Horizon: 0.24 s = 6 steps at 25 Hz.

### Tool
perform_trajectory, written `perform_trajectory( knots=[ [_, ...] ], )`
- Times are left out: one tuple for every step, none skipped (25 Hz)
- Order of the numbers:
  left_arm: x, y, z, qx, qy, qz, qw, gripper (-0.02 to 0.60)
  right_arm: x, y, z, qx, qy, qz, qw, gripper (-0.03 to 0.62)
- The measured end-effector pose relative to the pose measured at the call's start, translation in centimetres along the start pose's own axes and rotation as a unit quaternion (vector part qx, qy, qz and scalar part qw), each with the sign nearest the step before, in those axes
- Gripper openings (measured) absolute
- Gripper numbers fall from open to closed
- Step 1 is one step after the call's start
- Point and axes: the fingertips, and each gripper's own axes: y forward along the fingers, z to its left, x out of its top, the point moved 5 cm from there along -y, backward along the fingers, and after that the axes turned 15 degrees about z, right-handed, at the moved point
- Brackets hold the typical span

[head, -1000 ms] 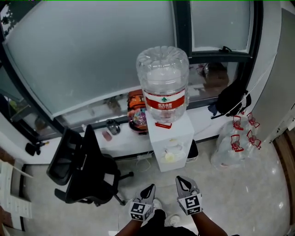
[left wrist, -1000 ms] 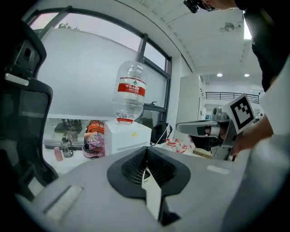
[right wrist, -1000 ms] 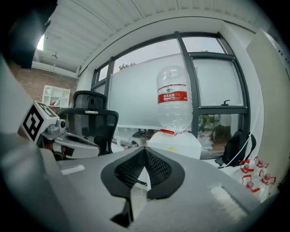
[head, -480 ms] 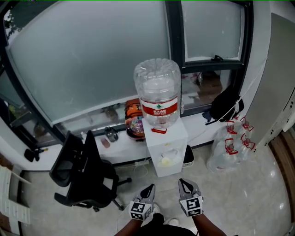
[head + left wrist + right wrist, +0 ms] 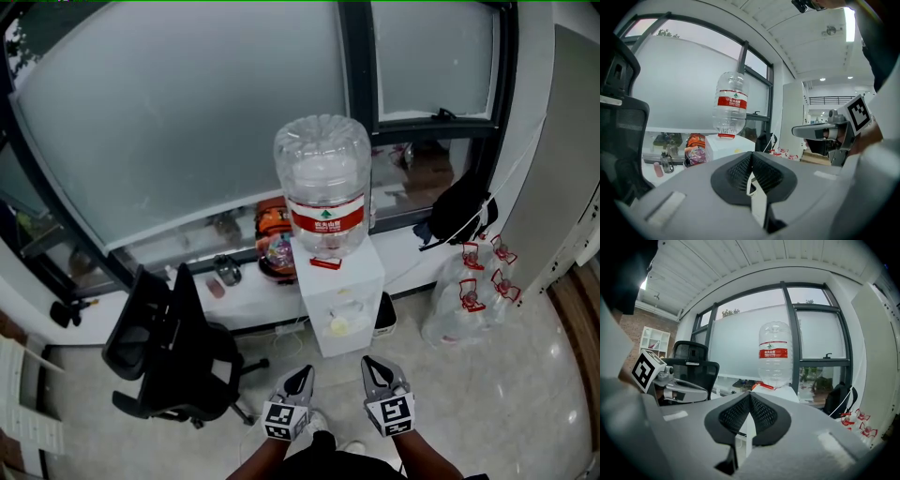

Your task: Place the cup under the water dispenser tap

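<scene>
Left gripper (image 5: 301,377) and right gripper (image 5: 374,367) are seen clenched, empty. Cup (image 5: 339,326) is tentatively identified: pale item in dispenser (image 5: 349,279) recess, ahead of both. Judged light, thin-walled, crushable; mid-wall is to be gripped gently.

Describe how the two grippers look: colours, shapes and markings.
The left gripper and the right gripper look alike: light grey bodies, black mesh-textured jaw pads tapering to a point. Each carries a white cube with black square markers.
</scene>
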Motion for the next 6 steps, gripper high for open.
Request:
perform_trajectory(
  knots=[
    [0.2,0.0,0.2,0.001,-0.001,0.002,1.0,0.017,0.2,0.2,0.0,0.0,-0.001,-0.001,1.0,0.002],
    [0.3,0.1,0.4,0.003,-0.001,0.001,1.0,0.017,0.4,0.4,0.0,0.0,-0.001,-0.002,1.0,0.002],
    [0.3,0.3,0.8,0.006,0.0,-0.004,1.0,0.017,0.5,0.6,-0.1,-0.001,-0.001,-0.002,1.0,0.002],
    [0.3,0.5,1.2,0.009,0.001,-0.009,0.9999,0.017,0.7,0.9,-0.2,-0.002,-0.002,-0.002,1.0,0.002],
    [0.2,0.7,1.5,0.011,0.002,-0.012,0.9999,0.017,0.8,1.1,-0.3,-0.004,-0.002,-0.001,1.0,0.002],
    [0.2,0.9,1.8,0.013,0.003,-0.015,0.9998,0.017,0.8,1.3,-0.4,-0.005,-0.003,-0.001,1.0,0.002]
  ],
)
